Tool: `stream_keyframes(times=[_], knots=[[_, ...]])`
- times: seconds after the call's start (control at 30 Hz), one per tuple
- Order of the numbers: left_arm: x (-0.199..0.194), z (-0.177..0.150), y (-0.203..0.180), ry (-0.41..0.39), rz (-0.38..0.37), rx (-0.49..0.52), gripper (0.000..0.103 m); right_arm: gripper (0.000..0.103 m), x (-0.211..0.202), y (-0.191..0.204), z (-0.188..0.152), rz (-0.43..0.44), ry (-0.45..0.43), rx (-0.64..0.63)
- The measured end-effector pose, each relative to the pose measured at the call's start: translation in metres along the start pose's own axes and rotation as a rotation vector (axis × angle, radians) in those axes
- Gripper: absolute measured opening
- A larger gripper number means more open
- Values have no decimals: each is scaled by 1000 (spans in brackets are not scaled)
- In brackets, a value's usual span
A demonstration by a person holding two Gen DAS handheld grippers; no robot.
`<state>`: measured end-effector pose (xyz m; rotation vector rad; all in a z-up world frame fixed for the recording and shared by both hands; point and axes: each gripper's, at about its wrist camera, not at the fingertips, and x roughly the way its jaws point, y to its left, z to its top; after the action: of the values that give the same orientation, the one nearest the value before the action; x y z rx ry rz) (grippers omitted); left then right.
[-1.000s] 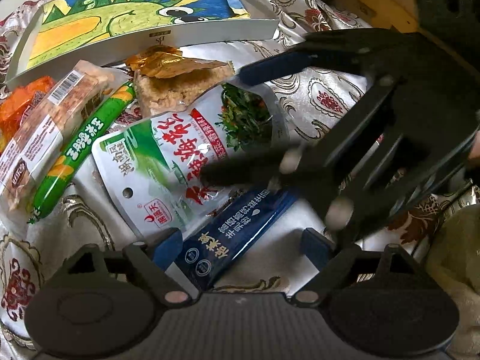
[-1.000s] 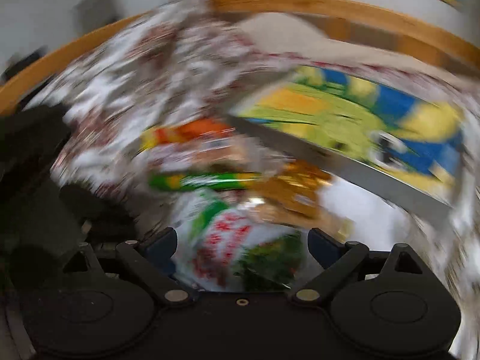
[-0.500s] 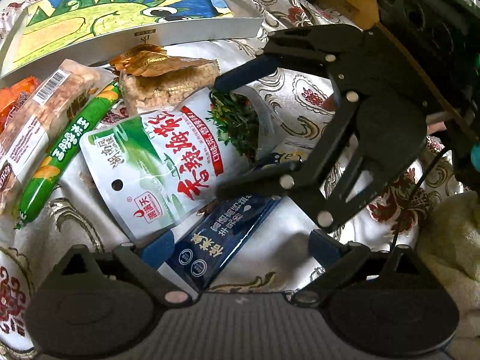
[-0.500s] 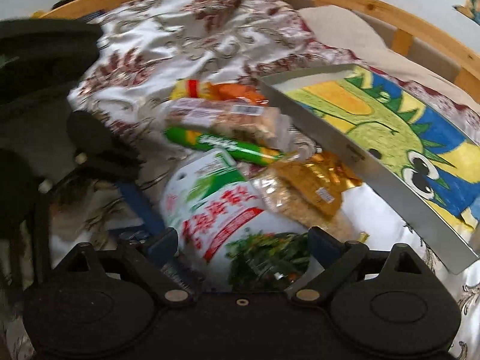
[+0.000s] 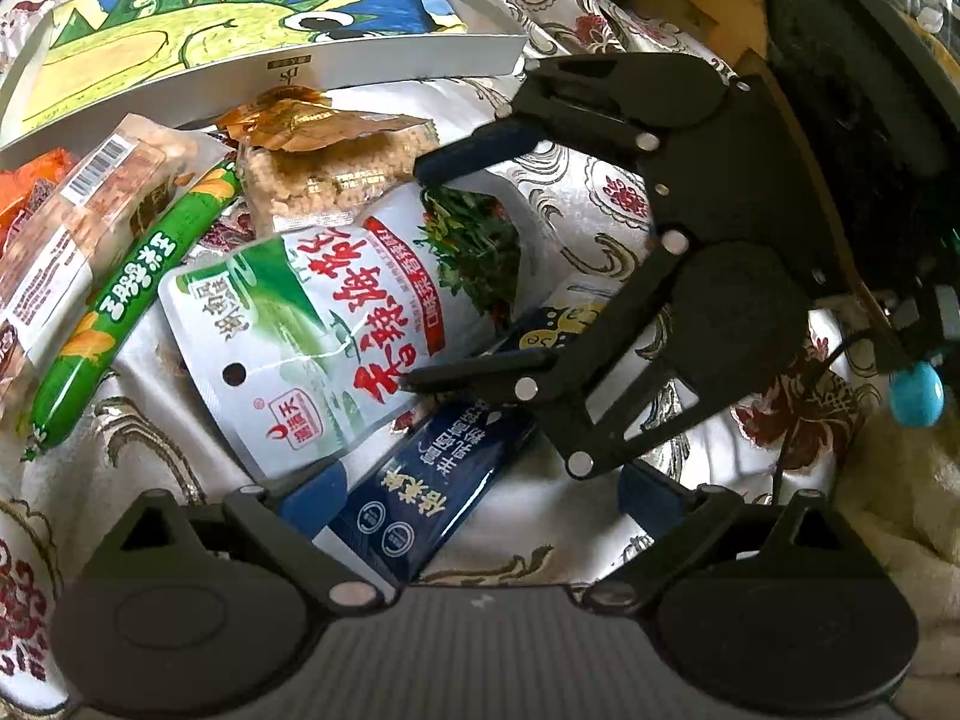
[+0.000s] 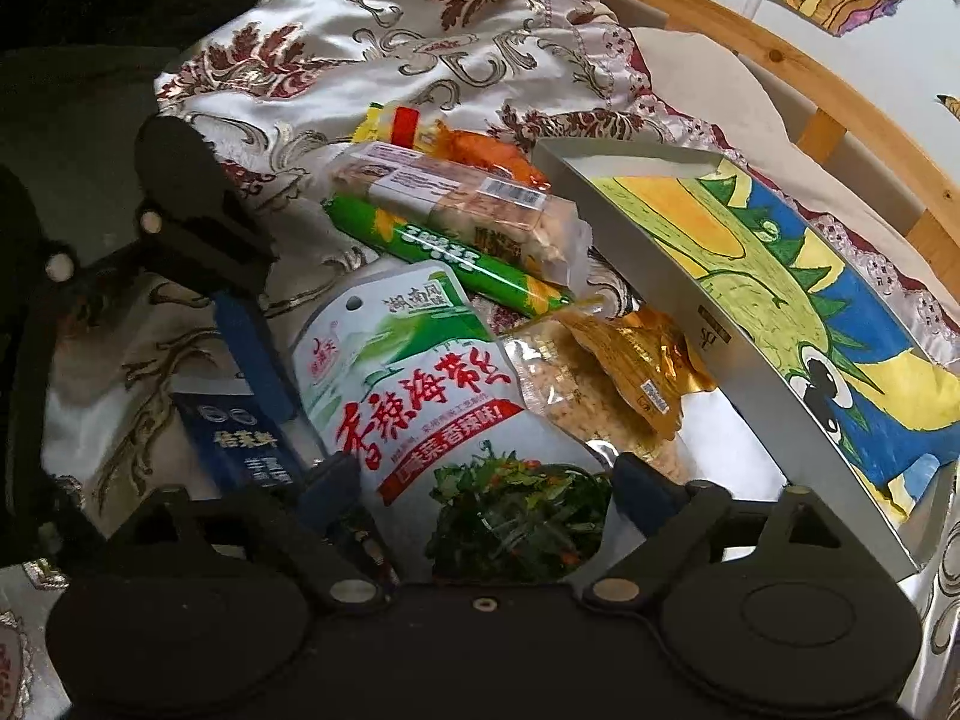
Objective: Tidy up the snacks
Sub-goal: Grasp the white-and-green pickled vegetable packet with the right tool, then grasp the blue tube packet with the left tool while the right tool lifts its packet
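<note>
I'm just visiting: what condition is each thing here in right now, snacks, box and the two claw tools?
Seaweed pouch: sealed, lying flat, between the right gripper's jaws.
Right gripper: closing around the pouch, pads not yet pressing.
Left gripper: open, over the blue packet.
Green sausage: sealed, lying flat.
Dinosaur box: open, no snacks visible inside.

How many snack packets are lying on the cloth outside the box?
7, perhaps more hidden: seaweed pouch, blue packet beneath it, yellow-printed packet also beneath, green sausage, clear cracker pack, orange packet, and golden-topped grain pack beside the box.
</note>
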<state>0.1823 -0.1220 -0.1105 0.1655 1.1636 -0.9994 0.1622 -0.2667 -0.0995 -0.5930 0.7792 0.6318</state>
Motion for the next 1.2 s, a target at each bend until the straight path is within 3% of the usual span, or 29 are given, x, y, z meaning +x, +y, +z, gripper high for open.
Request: stream_keyframes(times=[0.17,0.33,0.53,0.87,1.07,1.2], knots=[[1,1,-2,2,14,14,100,76,-4,11,-2,-40,25,-33],[4,-1,-7,4,27,27,100,62,-7,17,1,-76,70,14],[3,-1,-10,8,29,24,100,52,-20,22,0,-111,97,59],[1,3,-9,-28,29,23,96,50,-73,12,-14,-269,38,162],[8,15,-11,-38,38,55,83,50,-88,-6,-20,-381,-16,255],[6,16,-2,-28,7,3,65,50,-87,-11,-21,-420,-38,267]])
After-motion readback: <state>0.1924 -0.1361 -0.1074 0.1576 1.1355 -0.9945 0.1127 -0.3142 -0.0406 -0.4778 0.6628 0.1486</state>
